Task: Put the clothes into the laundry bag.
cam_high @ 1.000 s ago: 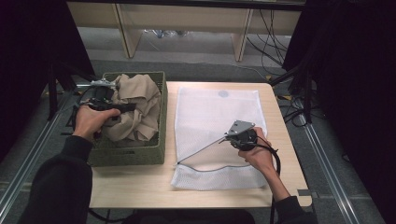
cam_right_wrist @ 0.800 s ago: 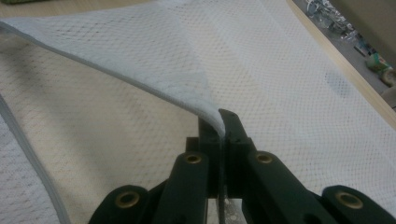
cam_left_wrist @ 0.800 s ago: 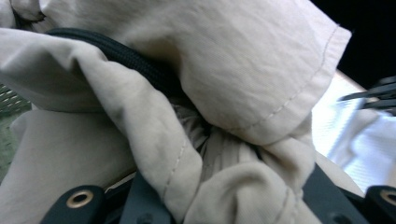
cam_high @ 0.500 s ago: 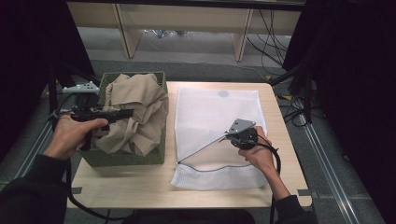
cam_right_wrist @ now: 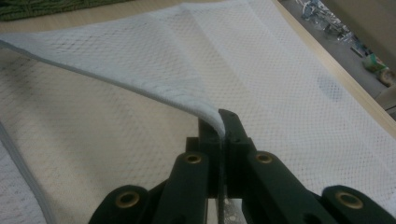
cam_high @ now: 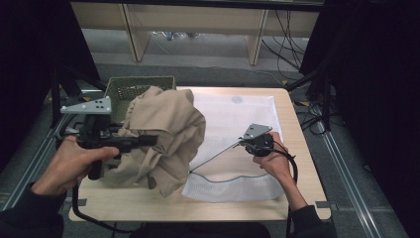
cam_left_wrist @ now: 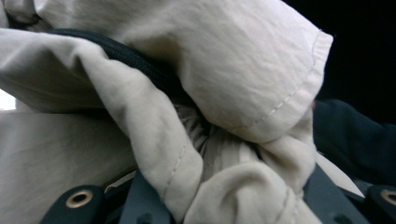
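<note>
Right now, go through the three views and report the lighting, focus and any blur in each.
High view: table evenly lit, dark surroundings, beige garment slightly soft. Left gripper view: garment pressed close, stitching sharp, background black, bright blown-out patch at left edge. Right gripper view: white mesh laundry bag crisp near the right gripper, far corner blurred.

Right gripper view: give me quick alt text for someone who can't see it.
The right gripper, jaws shut, pinches the upper edge of a white mesh laundry bag, holding that layer lifted so the bag's mouth gapes above the lower layer. The bag lies on a light wooden table.
</note>
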A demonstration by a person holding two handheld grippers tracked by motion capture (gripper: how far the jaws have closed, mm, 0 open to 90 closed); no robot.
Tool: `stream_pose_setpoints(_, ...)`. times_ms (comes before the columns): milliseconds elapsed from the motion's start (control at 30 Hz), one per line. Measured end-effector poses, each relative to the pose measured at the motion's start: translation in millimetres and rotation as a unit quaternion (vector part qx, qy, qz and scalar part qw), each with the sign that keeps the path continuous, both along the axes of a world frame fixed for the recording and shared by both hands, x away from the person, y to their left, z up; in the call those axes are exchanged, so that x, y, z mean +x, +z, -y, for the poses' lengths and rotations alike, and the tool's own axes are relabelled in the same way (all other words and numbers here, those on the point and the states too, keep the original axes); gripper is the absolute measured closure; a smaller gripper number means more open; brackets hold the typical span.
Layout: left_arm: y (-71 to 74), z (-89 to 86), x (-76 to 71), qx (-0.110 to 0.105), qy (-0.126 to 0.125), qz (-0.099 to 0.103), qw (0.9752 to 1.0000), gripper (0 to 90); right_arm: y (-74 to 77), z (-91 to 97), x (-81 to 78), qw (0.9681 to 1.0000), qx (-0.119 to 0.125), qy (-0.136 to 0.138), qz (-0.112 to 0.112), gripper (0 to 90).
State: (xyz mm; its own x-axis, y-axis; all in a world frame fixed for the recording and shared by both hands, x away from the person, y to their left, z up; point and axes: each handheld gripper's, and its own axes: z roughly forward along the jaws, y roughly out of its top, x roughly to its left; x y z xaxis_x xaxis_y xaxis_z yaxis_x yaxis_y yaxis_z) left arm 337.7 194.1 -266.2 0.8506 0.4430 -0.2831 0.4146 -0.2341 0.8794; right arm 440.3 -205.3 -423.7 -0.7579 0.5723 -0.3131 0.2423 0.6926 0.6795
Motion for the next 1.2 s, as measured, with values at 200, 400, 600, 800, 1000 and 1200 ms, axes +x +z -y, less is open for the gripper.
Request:
stream_pose_setpoints(200, -3.2, 38.5, -9.4, -0.016, -0.062, -0.024, 0.9976, 68.1, 3.6, 4.7, 1.5, 1.0000, 0.007, -0.002, 0.004, 89.6)
stream_pose_setpoints(400, -14.0, 78.3, -15.2, -0.014, -0.119, -0.030, 0.9923, 67.8, 5.1, 10.6, 3.3, 0.9998, 0.019, -0.007, 0.002, 89.6)
stream_pose_setpoints(600, -53.5, 108.9, -9.7, 0.017, -0.150, -0.068, 0.9862, 67.5, 9.9, 16.7, 4.2, 0.9994, 0.030, -0.011, 0.010, 89.7)
stream_pose_setpoints(800, -103.6, 135.4, 5.0, 0.030, -0.164, -0.112, 0.9796, 66.9, 12.8, 17.6, 3.6, 0.9990, 0.040, -0.013, 0.013, 89.7)
stream_pose_setpoints(1000, -143.4, 169.7, 21.4, 0.031, -0.155, -0.154, 0.9754, 65.9, 16.7, 15.1, 1.2, 0.9991, 0.039, -0.005, 0.015, 89.8)
stream_pose_setpoints(1200, -160.7, 195.4, 39.5, 0.134, -0.115, -0.092, 0.9801, 63.9, 23.5, 12.3, -3.6, 0.9989, 0.042, 0.005, 0.018, 89.9)
